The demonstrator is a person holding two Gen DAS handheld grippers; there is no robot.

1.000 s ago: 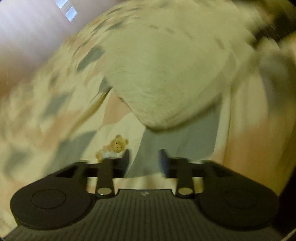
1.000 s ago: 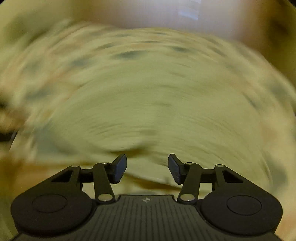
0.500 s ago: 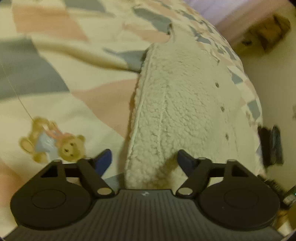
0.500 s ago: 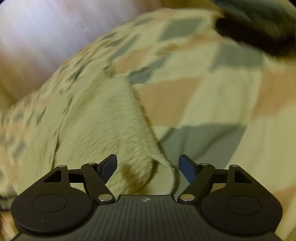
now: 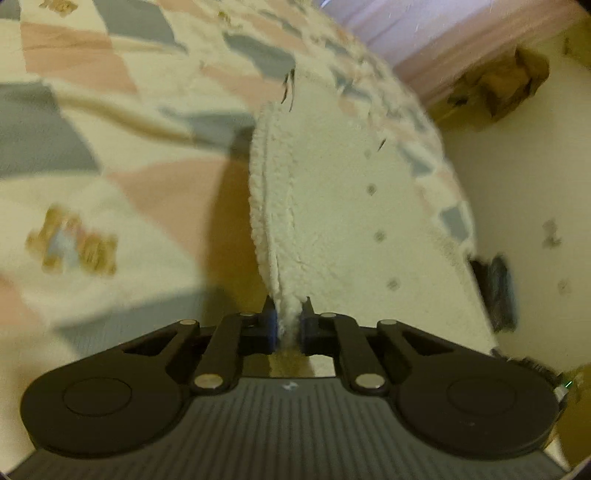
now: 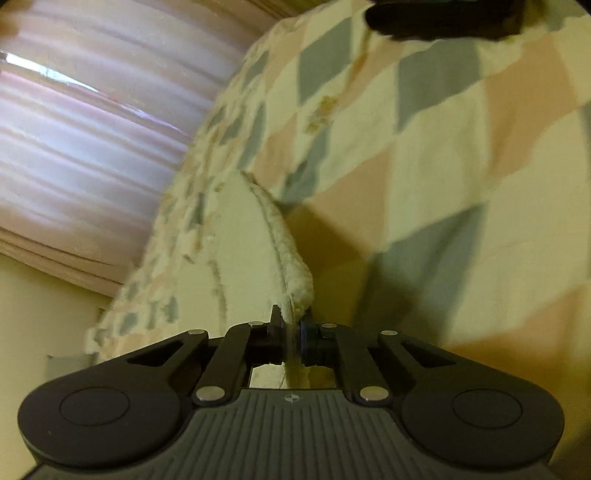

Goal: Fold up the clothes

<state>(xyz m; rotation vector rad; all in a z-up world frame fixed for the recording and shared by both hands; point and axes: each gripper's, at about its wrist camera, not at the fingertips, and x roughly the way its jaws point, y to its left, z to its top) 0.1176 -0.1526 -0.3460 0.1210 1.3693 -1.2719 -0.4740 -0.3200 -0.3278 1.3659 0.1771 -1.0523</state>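
A cream fleece garment (image 5: 343, 206) with small dark buttons lies on a bed, its doubled edge lifted off the quilt. My left gripper (image 5: 288, 325) is shut on the near corner of that edge. In the right wrist view the same fleece garment (image 6: 251, 236) runs away from me along the bed, and my right gripper (image 6: 293, 332) is shut on another corner of its thick seam. Both pinched corners stand slightly above the bedding and cast a shadow beneath.
The quilt (image 5: 92, 155) has grey, pink and cream diamonds with a teddy bear print (image 5: 70, 243). Pink curtains (image 6: 74, 140) hang beyond the bed. A dark object (image 5: 498, 291) sits on the floor past the bed's right edge; another dark shape (image 6: 443, 18) lies at the far top.
Both grippers were open around the fleece edge half a second ago; now each has shut on it and the edge is raised off the quilt.
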